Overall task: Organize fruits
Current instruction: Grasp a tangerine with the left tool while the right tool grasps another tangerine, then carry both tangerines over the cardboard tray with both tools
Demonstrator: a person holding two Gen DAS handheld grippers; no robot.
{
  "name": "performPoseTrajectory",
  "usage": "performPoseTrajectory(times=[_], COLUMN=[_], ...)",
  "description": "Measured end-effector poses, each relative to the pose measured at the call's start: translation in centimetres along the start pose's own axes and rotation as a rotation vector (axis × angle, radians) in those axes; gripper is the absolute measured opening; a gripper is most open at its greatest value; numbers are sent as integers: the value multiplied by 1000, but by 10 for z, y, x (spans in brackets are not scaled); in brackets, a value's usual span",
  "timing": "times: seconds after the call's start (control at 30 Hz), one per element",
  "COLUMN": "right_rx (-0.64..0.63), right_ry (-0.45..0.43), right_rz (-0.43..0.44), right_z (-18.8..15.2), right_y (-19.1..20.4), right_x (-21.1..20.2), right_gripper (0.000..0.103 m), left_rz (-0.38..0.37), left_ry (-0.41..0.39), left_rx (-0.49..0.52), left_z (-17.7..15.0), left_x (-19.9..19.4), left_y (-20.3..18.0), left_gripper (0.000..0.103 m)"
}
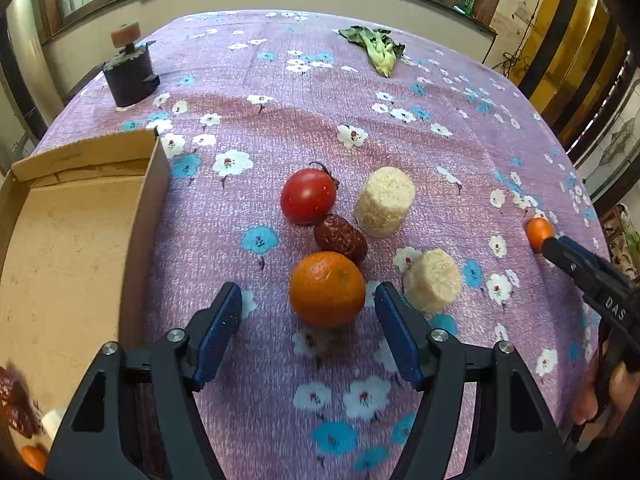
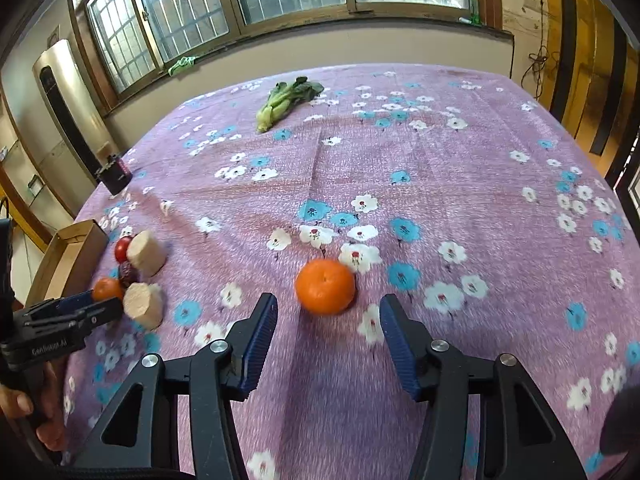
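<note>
Leafy green (image 1: 378, 49) at the far side of the floral tablecloth (image 1: 320, 120); dark device (image 1: 130, 76) far left.

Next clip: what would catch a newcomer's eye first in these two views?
Two bright oranges, each just ahead of an open gripper: one orange before the left gripper, the other orange alone before the right gripper. Behind the first sits a cluster on the purple floral cloth: a red tomato, a dark date and two pale cylinders. A cardboard box lies to the left.

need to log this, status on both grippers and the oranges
Left gripper open, near orange ahead. Right gripper open, lone orange ahead. Corn piece crowds left.
</note>
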State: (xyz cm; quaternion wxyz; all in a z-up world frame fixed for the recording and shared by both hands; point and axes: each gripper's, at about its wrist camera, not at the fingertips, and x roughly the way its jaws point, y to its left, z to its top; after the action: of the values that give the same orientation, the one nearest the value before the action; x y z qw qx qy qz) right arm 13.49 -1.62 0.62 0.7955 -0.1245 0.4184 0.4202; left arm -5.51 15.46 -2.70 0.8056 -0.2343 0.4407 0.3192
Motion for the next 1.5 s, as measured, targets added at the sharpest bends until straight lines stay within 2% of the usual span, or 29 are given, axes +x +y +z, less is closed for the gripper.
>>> performPoseTrajectory(times=[0.1, 0.17, 0.23, 0.27, 0.3, 0.33, 0.47, 0.63, 1.07, 1.5], right_rx=[-11, -24, -56, -72, -84, -87, -55, -35, -95, -148], right_ry=[15, 23, 8, 0, -3, -5, -9, -26, -50, -69], right_rz=[2, 1, -31, -53, -75, -78, -36, 46, 190, 234], right_z=[5, 7, 6, 5, 4, 4, 0, -10, -38, -55], right_y=[2, 5, 9, 10, 11, 11, 9, 23, 88, 127], right_x=[13, 22, 25, 25, 25, 24, 12, -13, -57, -85], right_gripper=[56, 54, 49, 45, 37, 35, 34, 34, 33, 33], left_rz=[29, 43, 33, 9, -2, -11, -69, -92, -41, -14], left_ry=[-18, -32, -50, -51, -50, -50, -53, -64, -130, -192], left_rx=[46, 67, 85, 89, 87, 86, 81, 66, 57, 38], left_z=[0, 0, 0, 0, 0, 0, -4, -14, -38, -55], left_x=[4, 4, 3, 2, 2, 2, -5, -22, -70, -107], left_y=[-7, -9, -11, -11, -11, -11, -10, -7, 3, 22], left_gripper=[68, 60, 38, 32, 32, 32, 32, 32, 32, 32])
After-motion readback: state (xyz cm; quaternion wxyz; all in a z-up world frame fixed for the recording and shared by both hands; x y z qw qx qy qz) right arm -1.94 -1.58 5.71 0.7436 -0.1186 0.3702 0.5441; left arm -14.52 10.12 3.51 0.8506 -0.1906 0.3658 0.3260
